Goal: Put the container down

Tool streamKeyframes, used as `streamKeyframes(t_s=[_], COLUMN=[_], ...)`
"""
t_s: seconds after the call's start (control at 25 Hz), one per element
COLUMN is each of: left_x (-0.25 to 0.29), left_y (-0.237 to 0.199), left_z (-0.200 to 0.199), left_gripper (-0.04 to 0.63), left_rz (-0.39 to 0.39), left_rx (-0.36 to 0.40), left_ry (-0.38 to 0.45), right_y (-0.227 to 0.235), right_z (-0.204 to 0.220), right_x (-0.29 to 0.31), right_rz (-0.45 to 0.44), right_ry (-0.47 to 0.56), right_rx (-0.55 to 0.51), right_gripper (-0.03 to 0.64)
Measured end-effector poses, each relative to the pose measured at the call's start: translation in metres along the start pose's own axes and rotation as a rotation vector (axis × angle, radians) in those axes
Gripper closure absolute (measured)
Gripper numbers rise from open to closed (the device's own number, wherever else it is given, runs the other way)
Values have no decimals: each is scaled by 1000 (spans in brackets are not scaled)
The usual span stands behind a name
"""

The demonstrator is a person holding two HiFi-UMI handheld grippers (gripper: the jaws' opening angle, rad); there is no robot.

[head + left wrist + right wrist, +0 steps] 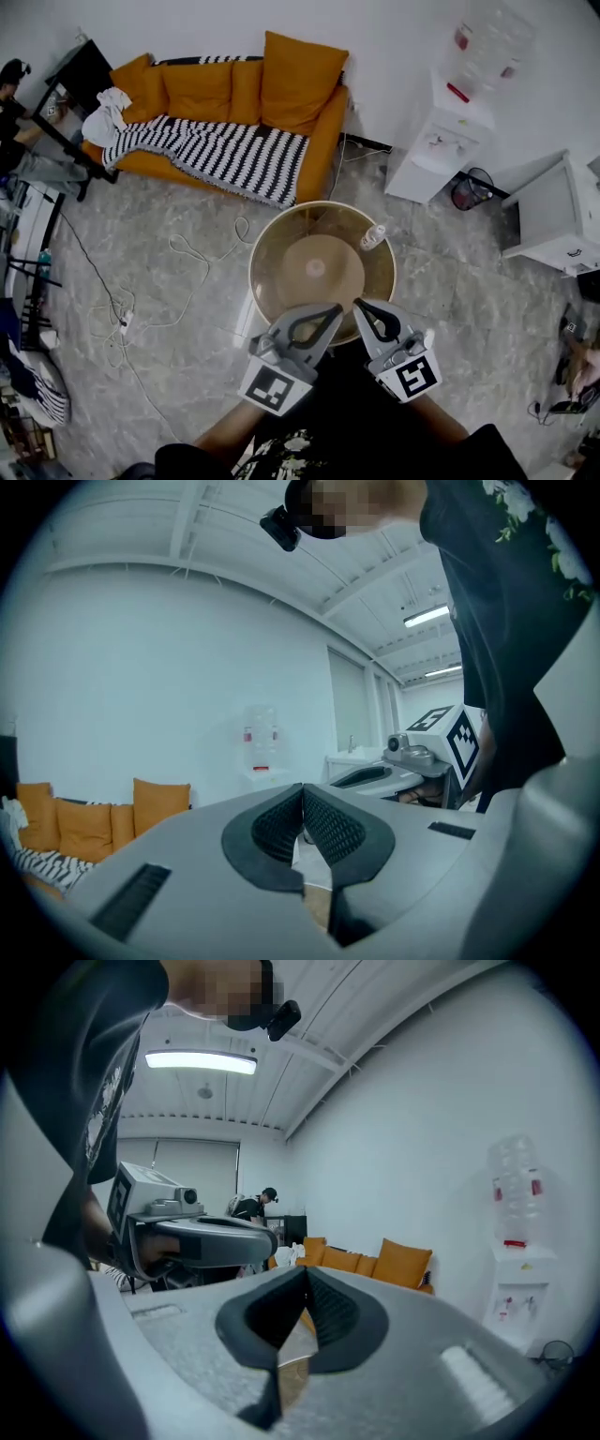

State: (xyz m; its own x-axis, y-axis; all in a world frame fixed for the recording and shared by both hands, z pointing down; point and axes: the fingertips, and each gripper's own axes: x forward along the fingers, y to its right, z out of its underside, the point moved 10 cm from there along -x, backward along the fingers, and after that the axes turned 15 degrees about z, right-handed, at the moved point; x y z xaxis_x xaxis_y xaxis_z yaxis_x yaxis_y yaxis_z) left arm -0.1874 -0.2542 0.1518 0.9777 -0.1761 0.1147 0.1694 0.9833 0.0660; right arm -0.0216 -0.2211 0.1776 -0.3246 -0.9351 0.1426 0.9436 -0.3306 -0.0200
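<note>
Left gripper view shows your left gripper (pixel 302 797) with its ribbed black pads pressed together on nothing, and your right gripper (pixel 306 1283) is closed and empty too. Both hover at the six o'clock rim of the round, amber-tinted glass table (pixel 272 281). The small clear container (pixel 373 236) sits on it toward two o'clock, apart from both, its contents too small to tell.

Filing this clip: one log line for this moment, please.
left gripper shut, empty | right gripper shut, empty | container on round table
</note>
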Motion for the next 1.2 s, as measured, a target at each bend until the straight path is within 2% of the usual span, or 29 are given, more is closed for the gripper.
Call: streamKeyframes(t_s=[0.12, 0.24, 0.48, 0.68, 1.2], left_x=[-1, 0, -14, -25, -22], left_y=[9, 12, 16, 19, 18], left_z=[-7, -8, -13, -12, 1], left_gripper=[580, 580, 580, 580, 580], left_rz=[-2, -30, -67, -87, -89], left_rx=[37, 27, 40, 42, 46], left_ry=[-2, 29, 29, 30, 39], right_y=[-1, 1, -9, -21, -15], right_z=[-5, -5, -10, -9, -1], right_x=[-9, -14, -11, -7, 4], right_rz=[-24, -12, -29, -51, -53], right_ry=[22, 27, 65, 57, 22], right_rx=[10, 5, -9, -10, -37], right_gripper=[623, 623, 623, 623, 623])
